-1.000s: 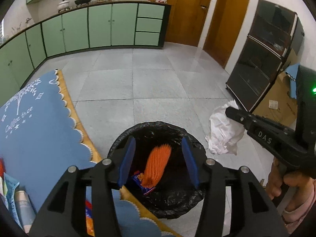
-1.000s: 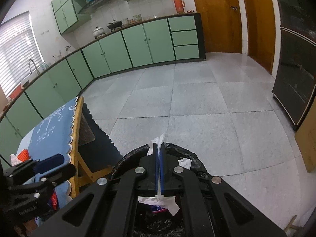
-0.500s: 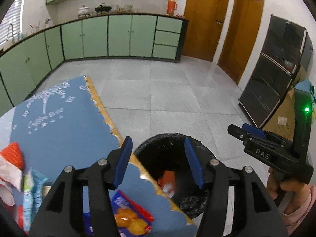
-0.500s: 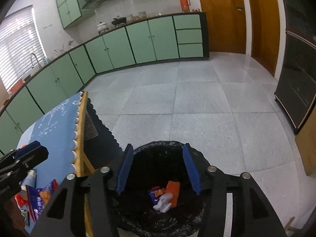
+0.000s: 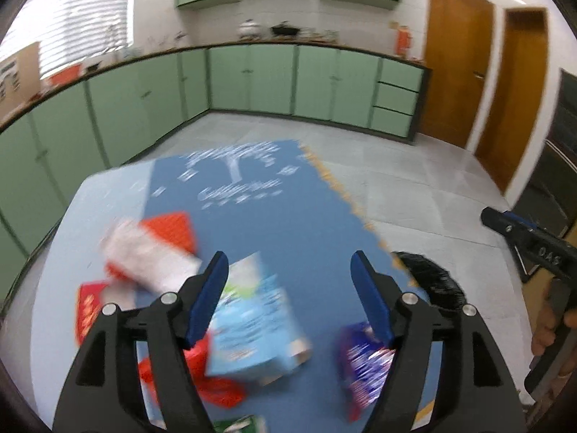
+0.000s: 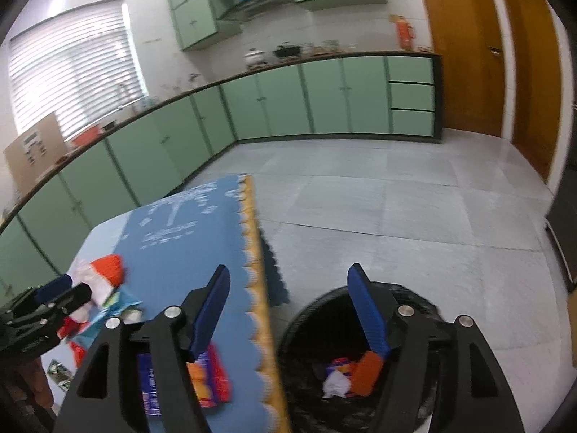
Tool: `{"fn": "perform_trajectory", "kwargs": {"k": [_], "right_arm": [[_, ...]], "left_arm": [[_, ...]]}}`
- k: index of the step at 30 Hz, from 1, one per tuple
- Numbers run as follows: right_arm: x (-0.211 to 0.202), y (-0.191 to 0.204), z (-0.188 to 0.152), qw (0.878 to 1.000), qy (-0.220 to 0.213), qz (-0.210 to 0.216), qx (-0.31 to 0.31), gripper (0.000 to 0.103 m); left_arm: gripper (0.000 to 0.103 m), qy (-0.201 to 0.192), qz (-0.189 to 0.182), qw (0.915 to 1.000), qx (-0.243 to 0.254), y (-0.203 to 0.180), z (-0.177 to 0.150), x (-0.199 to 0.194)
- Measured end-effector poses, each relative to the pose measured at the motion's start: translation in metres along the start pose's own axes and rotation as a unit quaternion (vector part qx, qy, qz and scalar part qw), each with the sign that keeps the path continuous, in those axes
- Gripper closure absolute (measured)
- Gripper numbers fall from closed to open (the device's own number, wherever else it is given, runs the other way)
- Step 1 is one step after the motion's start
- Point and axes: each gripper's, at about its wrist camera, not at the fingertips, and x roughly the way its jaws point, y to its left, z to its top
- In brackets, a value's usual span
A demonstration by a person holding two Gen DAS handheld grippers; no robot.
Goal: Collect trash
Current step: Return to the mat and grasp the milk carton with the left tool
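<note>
My left gripper point(image 5: 290, 296) is open and empty above the blue table mat point(image 5: 274, 213), over a light blue carton point(image 5: 252, 324). Around it lie a white and red wrapper point(image 5: 151, 252), red packets point(image 5: 86, 310) and a purple snack bag point(image 5: 364, 364). My right gripper point(image 6: 288, 306) is open and empty, straddling the table edge and the black-lined trash bin point(image 6: 425, 407). In the bin lie an orange piece point(image 6: 364, 371) and white tissue point(image 6: 335, 384). The bin rim point(image 5: 432, 281) shows right of the table in the left wrist view.
Green cabinets point(image 6: 274, 101) line the far walls. Wooden doors point(image 6: 465, 54) stand at the right. The grey tiled floor point(image 6: 396, 202) stretches beyond the bin. The scalloped yellow mat edge point(image 6: 258, 288) runs beside the bin. The right gripper's body point(image 5: 533, 249) shows at right.
My right gripper opened and dropped the white tissue into the bin. My left gripper swung left from over the bin to over the table trash. Both views are tilted up and blurred.
</note>
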Motion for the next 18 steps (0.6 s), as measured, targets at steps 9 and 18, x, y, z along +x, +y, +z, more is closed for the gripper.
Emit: {"fn": "perform_trajectory", "kwargs": {"k": [9,18], "right_arm": [[0.009,0.052,-0.011,0.999,0.015,0.027,-0.033,0.036],[0.009,0.060,-0.013,0.999,0.019,0.017,-0.044,0.036]], "left_arm": [[0.032,0.044,-0.001,0.9987,-0.024,0.033,-0.033,0.018],[0.027,0.067,-0.022,0.9969,-0.033,0.041,-0.036,0.050]]}}
